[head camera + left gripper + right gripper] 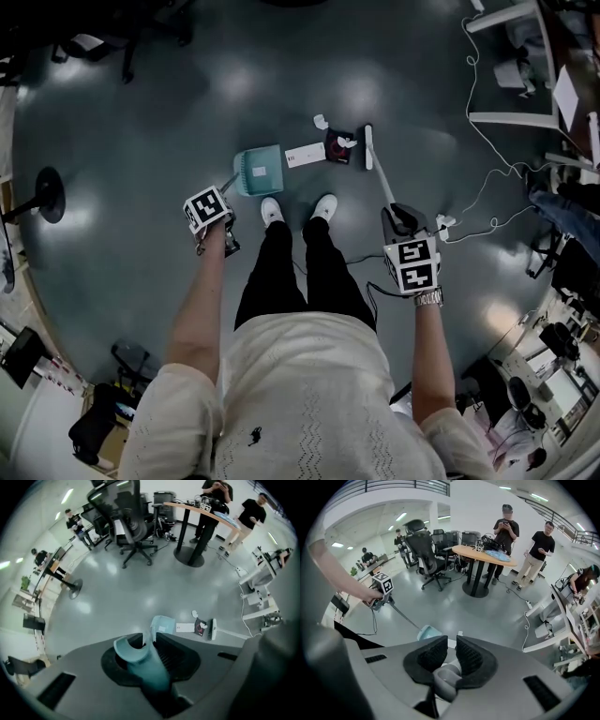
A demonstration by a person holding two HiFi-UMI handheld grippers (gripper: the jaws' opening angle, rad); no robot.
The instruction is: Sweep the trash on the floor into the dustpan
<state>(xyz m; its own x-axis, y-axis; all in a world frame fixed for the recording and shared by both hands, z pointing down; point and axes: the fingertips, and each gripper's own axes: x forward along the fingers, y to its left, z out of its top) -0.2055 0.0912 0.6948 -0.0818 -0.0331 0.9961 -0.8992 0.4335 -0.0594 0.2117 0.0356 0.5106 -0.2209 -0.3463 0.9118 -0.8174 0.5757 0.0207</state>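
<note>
A teal dustpan [260,171] rests on the grey floor just ahead of the person's white shoes [272,210]. My left gripper [211,214] is shut on the dustpan handle [140,660]. To the dustpan's right lie a white paper [304,156], a dark red wrapper [339,148] and a small white scrap [320,121]. The broom head [367,147] stands on the floor just right of the wrapper. Its pale broom handle [382,183] slants back to my right gripper [410,253], which is shut on it. The broom handle [446,677] fills the closed jaws in the right gripper view.
White cables [478,202] trail across the floor at the right, near white desk legs [511,117]. A black round stand base [47,194] sits at the left. Office chairs [129,527], a round table [197,531] and standing people [506,531] are farther off.
</note>
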